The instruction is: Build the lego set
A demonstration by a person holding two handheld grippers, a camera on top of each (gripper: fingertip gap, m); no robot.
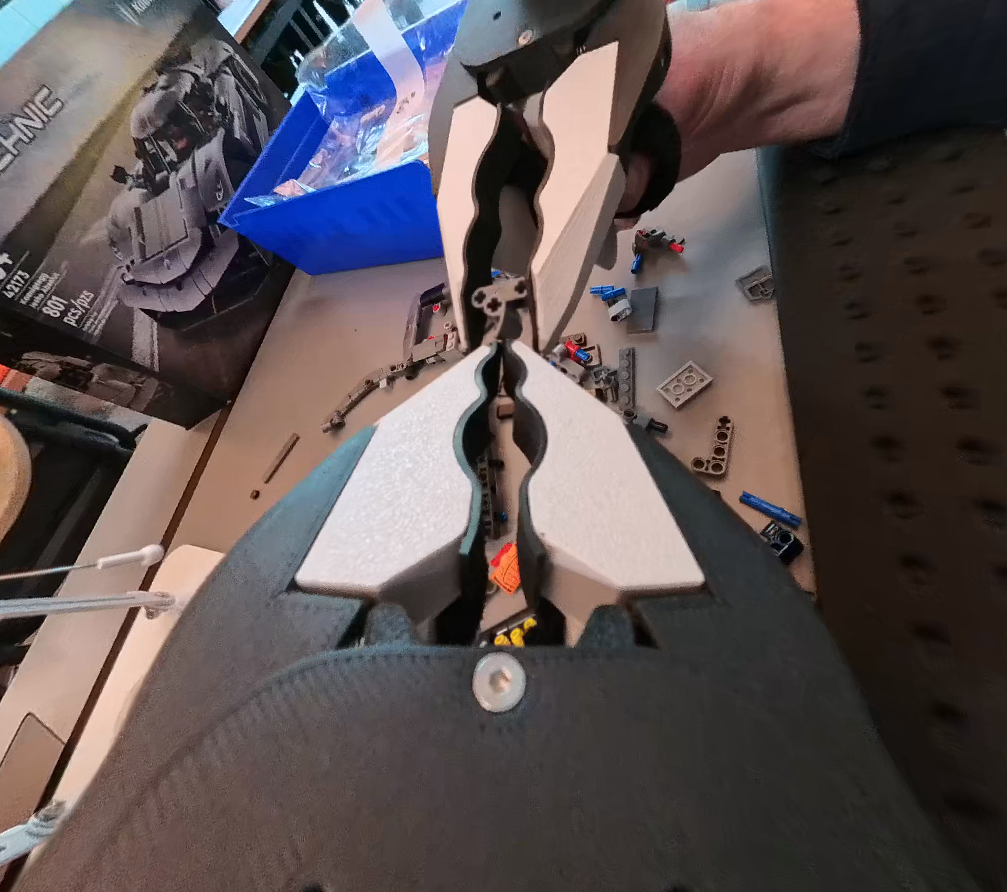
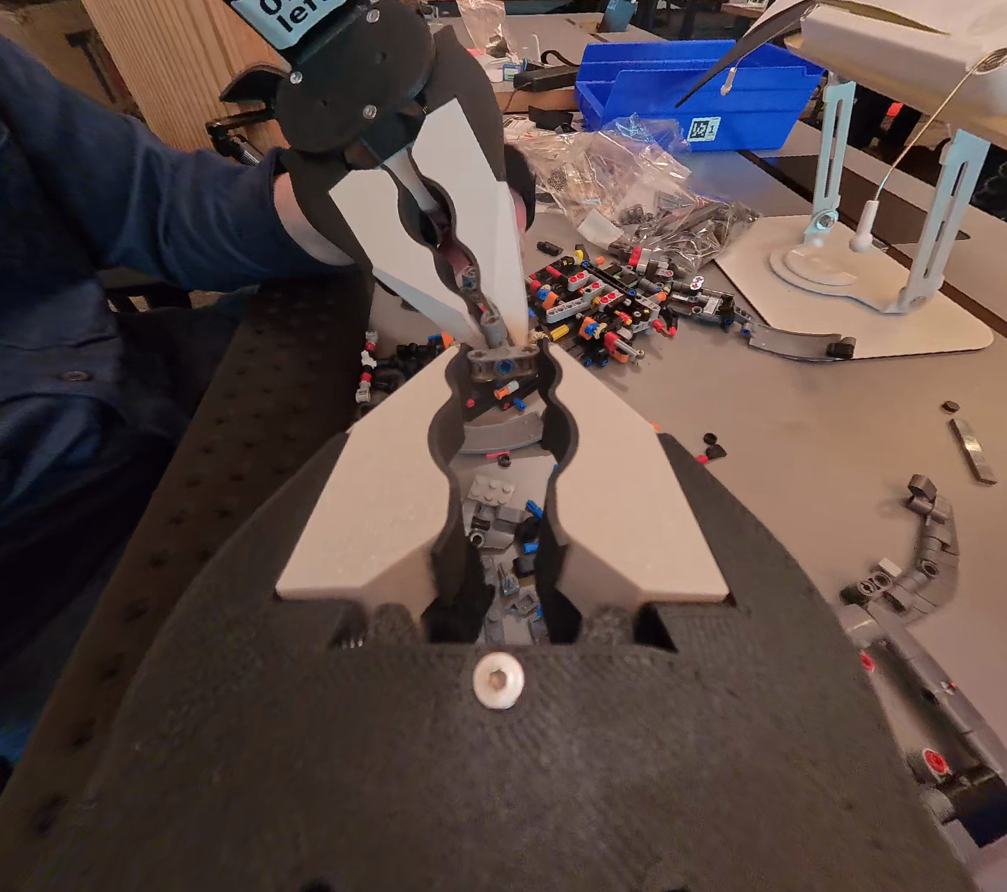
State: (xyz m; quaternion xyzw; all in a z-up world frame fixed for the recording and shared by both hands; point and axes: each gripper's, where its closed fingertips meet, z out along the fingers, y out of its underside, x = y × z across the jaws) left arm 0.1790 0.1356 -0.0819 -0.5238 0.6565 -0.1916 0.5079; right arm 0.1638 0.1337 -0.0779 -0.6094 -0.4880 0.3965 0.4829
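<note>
- The left tool is pressing its fingers nearly together at the tips, pinching a small grey connector that stands tilted between them in the right wrist view.
- The right tool is gripping a dark grey short beam crosswise between its fingertips; a blue pin is showing in the beam's middle hole.
- The two tools are meeting tip to tip above the desk, with the connector touching the top of the beam.
- In the left wrist view the beam is sitting at 12 o'clock from the left tool's tips, inside the right tool.
- A hand in a dark blue sleeve is holding the right tool at 2 o'clock in that view.
- A colourful part-built lego assembly is lying on the desk at 1 o'clock from the right tool's tips, just beside them.
- A clear plastic bag of parts is lying beyond the assembly, and a blue bin is standing farther back.
- Loose grey plates and blue pins are lying scattered on the desk at 3 o'clock from the left tool's tips.
- The set's box is leaning at 10 o'clock in the left wrist view, beside a blue bin.
- A curved grey chain of pieces is lying well apart at 4 o'clock in the right wrist view.
</note>
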